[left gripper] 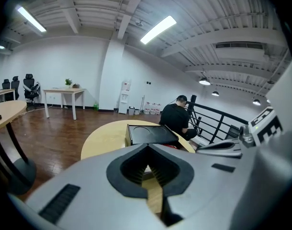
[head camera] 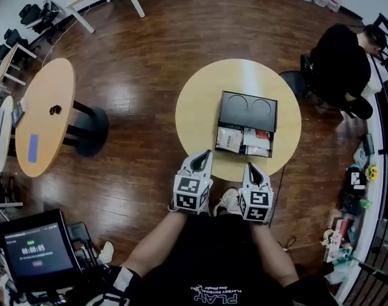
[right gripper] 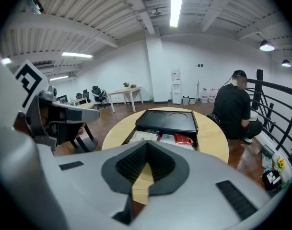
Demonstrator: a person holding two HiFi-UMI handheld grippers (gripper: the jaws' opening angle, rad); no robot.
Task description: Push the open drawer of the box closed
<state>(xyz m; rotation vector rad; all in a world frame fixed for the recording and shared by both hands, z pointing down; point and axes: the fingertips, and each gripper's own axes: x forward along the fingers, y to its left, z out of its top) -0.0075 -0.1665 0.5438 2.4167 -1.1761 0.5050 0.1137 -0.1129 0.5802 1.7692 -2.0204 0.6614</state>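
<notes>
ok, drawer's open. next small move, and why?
Probably ease the right hand-held gripper forward onto the drawer front: the drawer sticks out of the box toward it, and the gripper sits just short of it over the table edge, jaws shut.

Dark wood floor (head camera: 162, 37), round tables (head camera: 44, 123)
</notes>
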